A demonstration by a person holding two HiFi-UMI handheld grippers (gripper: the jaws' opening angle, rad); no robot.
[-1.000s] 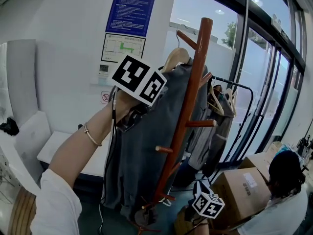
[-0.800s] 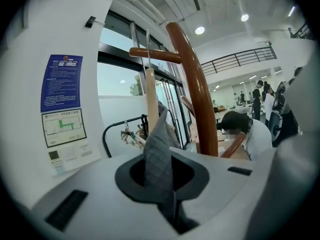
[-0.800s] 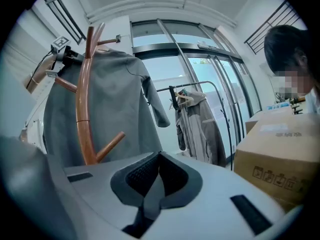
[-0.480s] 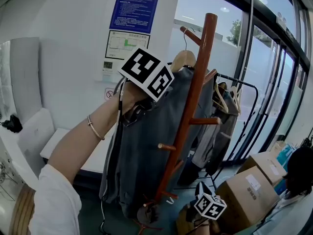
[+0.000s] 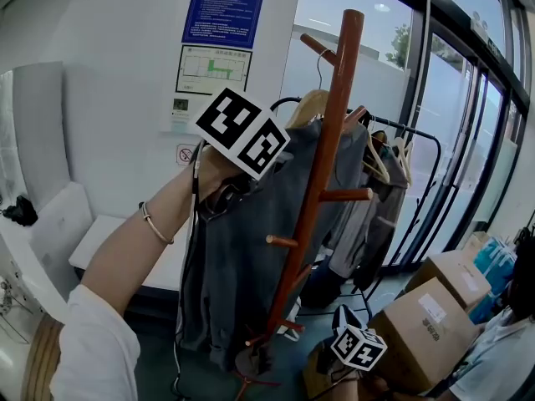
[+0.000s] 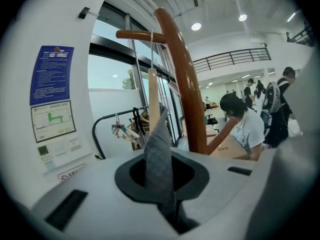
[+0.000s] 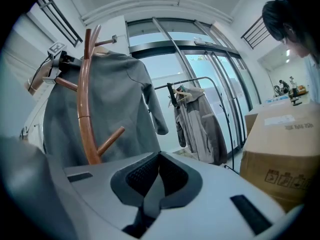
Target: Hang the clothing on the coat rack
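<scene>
A grey jacket (image 5: 242, 257) on a wooden hanger (image 5: 308, 103) hangs against the reddish-brown coat rack (image 5: 322, 182). In the left gripper view the hanger's wire hook (image 6: 151, 49) sits over the rack's top peg (image 6: 137, 34). My left gripper (image 6: 159, 151) is raised high beside the pole, shut on a fold of the jacket's grey fabric (image 6: 159, 149) just below the hanger. Its marker cube (image 5: 242, 132) hides the jaws in the head view. My right gripper (image 5: 358, 347) hangs low near the rack's foot, shut with nothing in it (image 7: 158, 156), facing the jacket (image 7: 107, 109).
Behind the rack stands a black garment rail (image 5: 401, 140) with grey coats on hangers. Cardboard boxes (image 5: 426, 316) sit on the floor at the right, with a person (image 5: 510, 349) beside them. A white bench (image 5: 96, 241) runs along the left wall under a blue notice (image 5: 224, 7).
The left gripper has stayed up at the rack's top with the jacket in it, shifting only slightly. The right gripper has stayed low.
</scene>
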